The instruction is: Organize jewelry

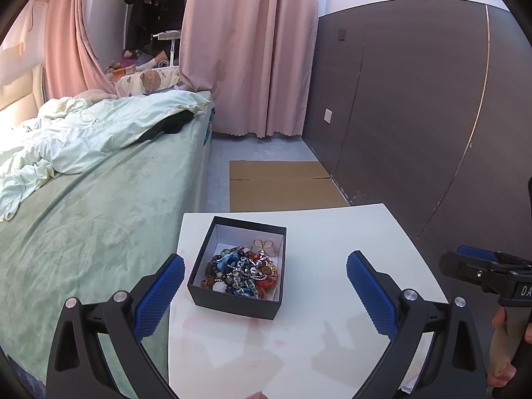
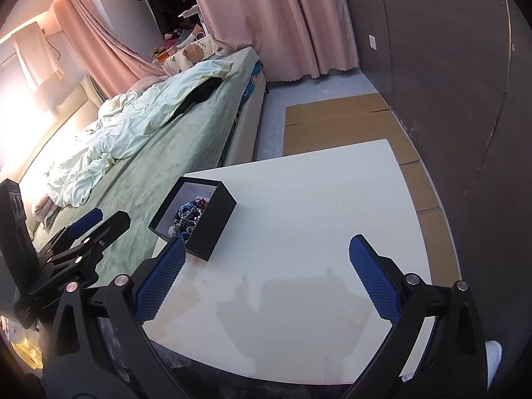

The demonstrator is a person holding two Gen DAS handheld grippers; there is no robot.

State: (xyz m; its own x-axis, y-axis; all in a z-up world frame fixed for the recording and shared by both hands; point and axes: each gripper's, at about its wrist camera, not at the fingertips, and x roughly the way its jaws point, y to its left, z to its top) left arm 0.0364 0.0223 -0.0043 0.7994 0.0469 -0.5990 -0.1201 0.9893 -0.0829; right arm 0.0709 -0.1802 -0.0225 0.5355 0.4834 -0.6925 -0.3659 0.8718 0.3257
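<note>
A black open-top box (image 1: 232,302) with a white inside stands on the left part of a white table (image 1: 332,266). It holds a tangled heap of jewelry (image 1: 241,274): beads, chains and a pale butterfly piece. My left gripper (image 1: 266,272) hovers open just in front of the box, with nothing between its fingers. In the right wrist view the same box (image 2: 212,226) sits ahead and to the left of my right gripper (image 2: 267,252), which is open and empty over bare tabletop (image 2: 316,216). The left gripper (image 2: 86,229) shows at the far left there.
A bed (image 1: 83,206) with a green cover and a rumpled pale quilt runs along the table's left side. Flat cardboard (image 1: 282,183) lies on the floor beyond the table. A dark wall panel (image 1: 415,99) stands to the right, pink curtains (image 1: 249,50) behind. A hand (image 1: 502,349) holds the right gripper's handle.
</note>
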